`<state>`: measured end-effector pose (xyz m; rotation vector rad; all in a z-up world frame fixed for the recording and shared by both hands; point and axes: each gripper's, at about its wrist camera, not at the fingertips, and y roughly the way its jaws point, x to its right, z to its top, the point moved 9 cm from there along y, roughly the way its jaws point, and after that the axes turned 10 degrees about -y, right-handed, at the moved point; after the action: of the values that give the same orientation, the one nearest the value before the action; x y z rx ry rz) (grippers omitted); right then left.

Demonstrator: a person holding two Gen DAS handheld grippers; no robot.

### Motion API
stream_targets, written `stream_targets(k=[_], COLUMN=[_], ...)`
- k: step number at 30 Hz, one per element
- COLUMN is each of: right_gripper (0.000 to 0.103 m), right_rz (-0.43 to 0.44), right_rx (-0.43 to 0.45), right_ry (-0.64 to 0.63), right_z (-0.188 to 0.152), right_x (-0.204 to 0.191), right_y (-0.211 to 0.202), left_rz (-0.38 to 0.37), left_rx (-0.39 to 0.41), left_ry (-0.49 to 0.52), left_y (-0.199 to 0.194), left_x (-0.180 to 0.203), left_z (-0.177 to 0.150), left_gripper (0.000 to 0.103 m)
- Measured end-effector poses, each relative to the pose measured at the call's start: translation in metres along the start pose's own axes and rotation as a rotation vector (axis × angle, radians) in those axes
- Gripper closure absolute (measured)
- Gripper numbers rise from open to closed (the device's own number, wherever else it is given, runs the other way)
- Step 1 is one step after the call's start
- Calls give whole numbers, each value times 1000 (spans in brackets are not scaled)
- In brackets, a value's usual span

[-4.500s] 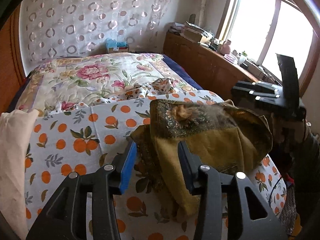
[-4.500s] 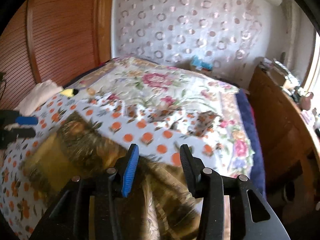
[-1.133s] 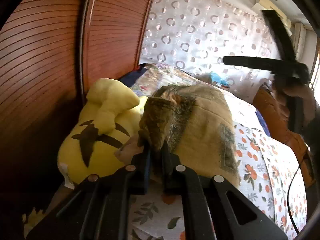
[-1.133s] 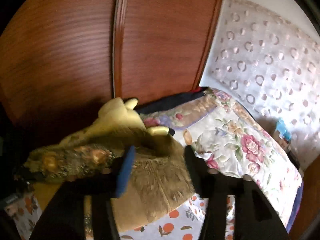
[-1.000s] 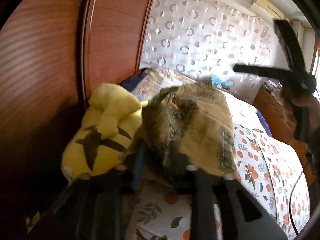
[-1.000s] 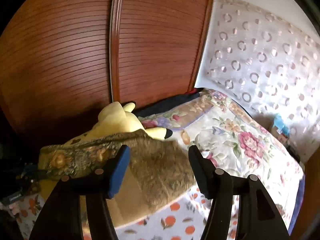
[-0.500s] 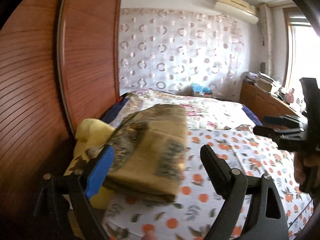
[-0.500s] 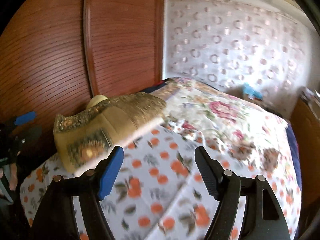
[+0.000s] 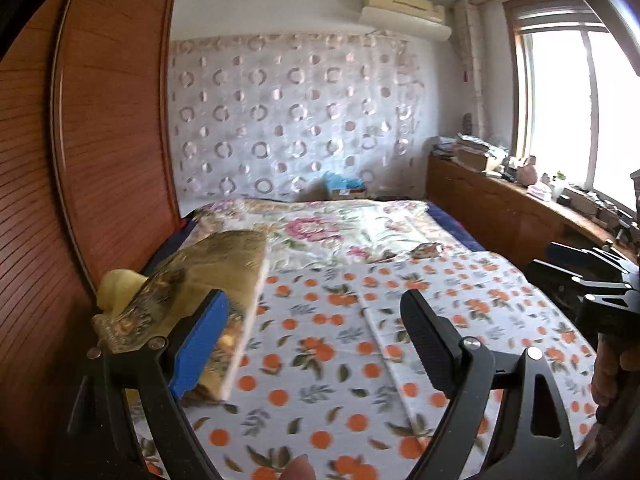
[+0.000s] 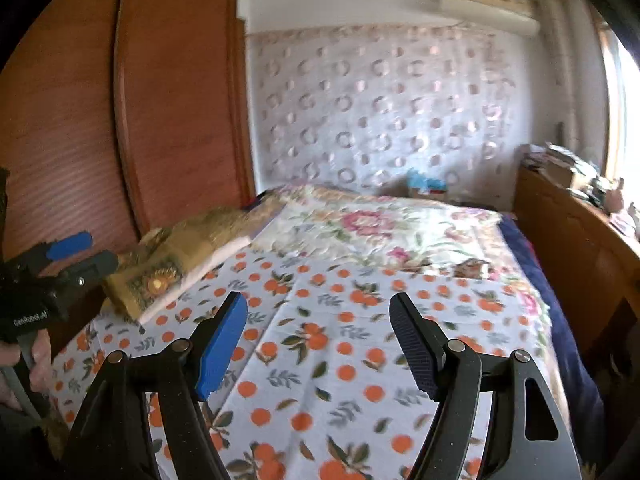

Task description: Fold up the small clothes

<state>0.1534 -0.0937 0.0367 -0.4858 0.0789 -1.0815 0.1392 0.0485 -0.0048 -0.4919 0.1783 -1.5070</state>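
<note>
The folded mustard-brown patterned cloth (image 9: 208, 280) lies at the left edge of the bed on top of a pale folded cloth and a yellow plush toy (image 9: 116, 286). It also shows in the right wrist view (image 10: 180, 256). My left gripper (image 9: 316, 344) is open and empty, held above the orange-print sheet (image 9: 344, 360) just right of the cloth. My right gripper (image 10: 318, 344) is open and empty over the middle of the sheet. The left gripper shows at the left of the right wrist view (image 10: 76, 254).
A ribbed wooden wardrobe (image 9: 80, 160) stands along the bed's left side. A floral quilt (image 9: 340, 228) covers the far half of the bed. A wooden cabinet (image 9: 500, 208) with clutter runs under the window at right. A blue tissue box (image 9: 344, 186) sits by the curtain.
Both grippers let go of the folded cloth, left on the plush toy by the wardrobe, and opened wide. Both have drawn back and turned right toward the middle of the bed.
</note>
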Motion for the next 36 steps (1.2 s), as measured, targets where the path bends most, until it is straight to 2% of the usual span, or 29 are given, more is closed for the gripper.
stream_targets(k=[4,8,16,36], right_gripper=[28,28,28,28], right_rz=[-53,-86,-104,-110], right_rx=[45,59,73,66], right_ry=[42,59,76,70], right_z=[-6,-13,-25,-33], right_x=[-1,-6,-21,-1], right_y=[-25,-30,-33,-36], left_rz=[-27,-16,-20,-13], left_rx=[25,41,46,42], left_ry=[12,14,11,9], left_y=[-18,-26,-28,-30], left_x=[17,21,21,15], left_z=[7,13,17,15], left_gripper=[15,15,15,15])
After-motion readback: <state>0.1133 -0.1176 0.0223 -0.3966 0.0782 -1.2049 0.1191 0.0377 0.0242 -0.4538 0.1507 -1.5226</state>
